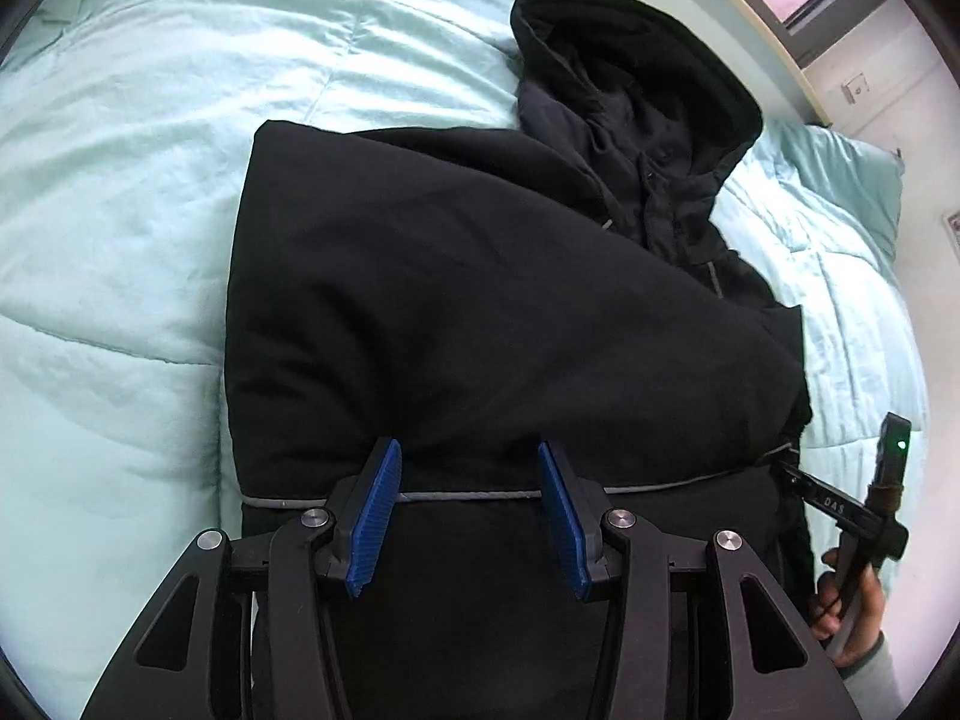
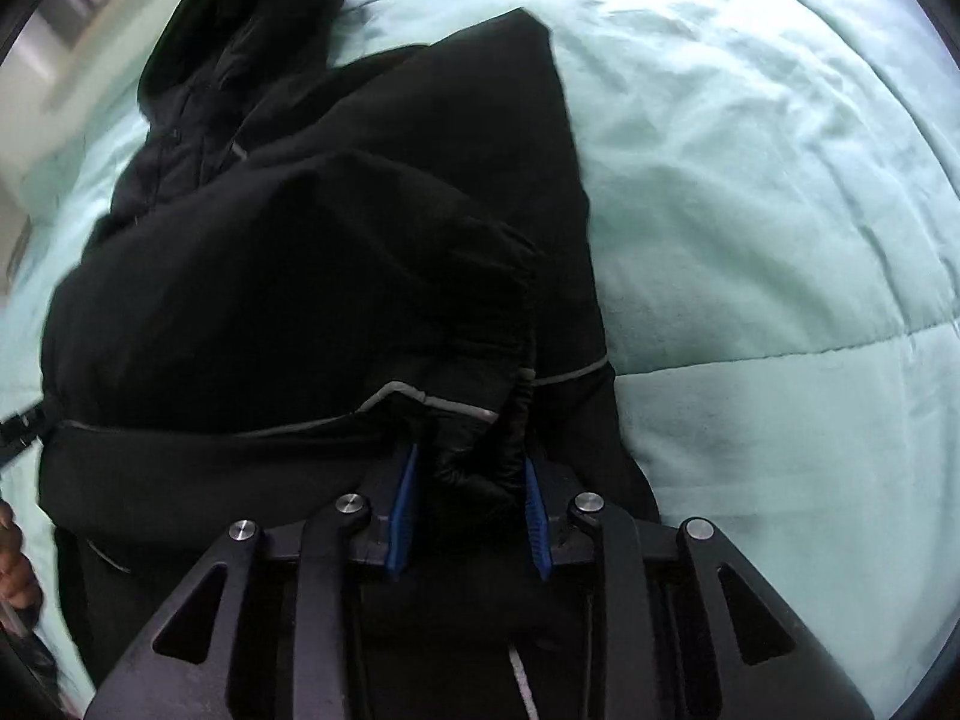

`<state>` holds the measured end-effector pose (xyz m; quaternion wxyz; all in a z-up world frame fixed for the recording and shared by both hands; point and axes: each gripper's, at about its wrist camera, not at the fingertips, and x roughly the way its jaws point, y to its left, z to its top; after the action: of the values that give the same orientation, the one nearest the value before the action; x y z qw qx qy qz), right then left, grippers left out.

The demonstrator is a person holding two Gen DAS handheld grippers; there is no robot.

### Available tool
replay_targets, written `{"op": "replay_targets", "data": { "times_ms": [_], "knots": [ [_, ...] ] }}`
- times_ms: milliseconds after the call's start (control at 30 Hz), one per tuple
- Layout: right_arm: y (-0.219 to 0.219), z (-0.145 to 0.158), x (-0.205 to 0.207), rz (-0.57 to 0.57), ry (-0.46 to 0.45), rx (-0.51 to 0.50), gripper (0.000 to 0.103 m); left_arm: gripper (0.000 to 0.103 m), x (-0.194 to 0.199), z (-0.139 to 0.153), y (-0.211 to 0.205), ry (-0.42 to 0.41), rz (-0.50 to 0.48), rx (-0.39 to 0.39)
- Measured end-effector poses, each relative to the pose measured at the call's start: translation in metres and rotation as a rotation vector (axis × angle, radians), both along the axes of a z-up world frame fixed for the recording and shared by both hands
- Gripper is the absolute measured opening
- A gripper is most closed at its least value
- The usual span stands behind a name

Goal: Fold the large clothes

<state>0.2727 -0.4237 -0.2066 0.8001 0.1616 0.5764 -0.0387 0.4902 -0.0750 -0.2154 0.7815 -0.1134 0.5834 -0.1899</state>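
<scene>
A black padded hooded jacket with thin grey piping (image 1: 480, 300) lies partly folded on a bed's pale mint quilted comforter (image 1: 120, 210), with wide bare quilt on its left. The left tongs (image 1: 471, 504) stand open above its hem; the right tongs (image 2: 471, 516) pinch a bunched black cuff.

A black hooded jacket (image 1: 480, 300) of matt, smooth woven cloth, edged with thin grey piping, lies on a bed (image 1: 120, 180) under a pale mint quilt of soft, faintly crumpled, stitched fabric. The left gripper (image 1: 468, 501) shows matt black plastic arms, bright polished metal pivot pins and ribbed blue rubbery fingers (image 1: 375, 516). Gathered, slightly shiny lining cloth bunches in the right gripper (image 2: 468, 510).
</scene>
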Motion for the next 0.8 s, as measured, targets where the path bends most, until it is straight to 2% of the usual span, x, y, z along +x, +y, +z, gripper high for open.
{"op": "replay_targets", "data": {
  "times_ms": [33, 67, 100, 200, 233, 333, 433, 500, 567, 600, 633, 733, 800],
  "knots": [
    [-0.002, 0.008, -0.002, 0.016, 0.003, 0.002, 0.032, 0.049, -0.001, 0.002, 0.003, -0.002, -0.005, -0.005],
    [-0.004, 0.017, -0.006, 0.023, 0.002, -0.001, 0.04, 0.049, -0.003, 0.009, 0.005, -0.006, -0.011, -0.002],
    [-0.007, 0.029, -0.01, 0.021, -0.005, -0.006, 0.053, 0.049, -0.005, 0.014, 0.006, -0.013, -0.014, 0.004],
    [-0.012, 0.072, -0.02, 0.004, -0.094, 0.007, 0.069, 0.049, -0.014, 0.037, 0.003, -0.068, -0.034, 0.007],
    [-0.01, 0.09, -0.019, 0.005, -0.147, 0.016, 0.07, 0.049, -0.016, 0.041, 0.003, -0.076, -0.039, 0.005],
    [0.016, 0.108, 0.004, 0.047, -0.203, 0.025, 0.07, 0.049, -0.026, 0.049, -0.012, -0.101, -0.067, 0.02],
    [0.061, 0.091, 0.037, 0.162, -0.193, 0.014, 0.07, 0.049, -0.033, 0.041, -0.029, -0.098, -0.085, 0.045],
    [0.089, 0.059, 0.06, 0.202, -0.106, -0.053, 0.069, 0.049, -0.037, 0.029, -0.037, -0.068, -0.088, 0.06],
    [0.099, 0.019, 0.077, 0.201, 0.007, -0.126, 0.069, 0.049, -0.039, 0.012, -0.037, -0.047, -0.078, 0.128],
    [0.1, 0.006, 0.079, 0.198, 0.024, -0.135, 0.069, 0.049, -0.039, 0.003, -0.035, -0.045, -0.076, 0.163],
    [0.097, -0.002, 0.081, 0.19, 0.011, -0.134, 0.069, 0.049, -0.038, -0.001, -0.034, -0.042, -0.077, 0.16],
    [0.097, 0.001, 0.078, 0.196, 0.009, -0.141, 0.07, 0.049, -0.033, -0.002, -0.024, -0.017, -0.062, 0.103],
    [0.096, 0.01, 0.073, 0.212, -0.005, -0.129, 0.069, 0.049, -0.032, 0.007, -0.023, -0.029, -0.061, 0.113]
  ]
}}
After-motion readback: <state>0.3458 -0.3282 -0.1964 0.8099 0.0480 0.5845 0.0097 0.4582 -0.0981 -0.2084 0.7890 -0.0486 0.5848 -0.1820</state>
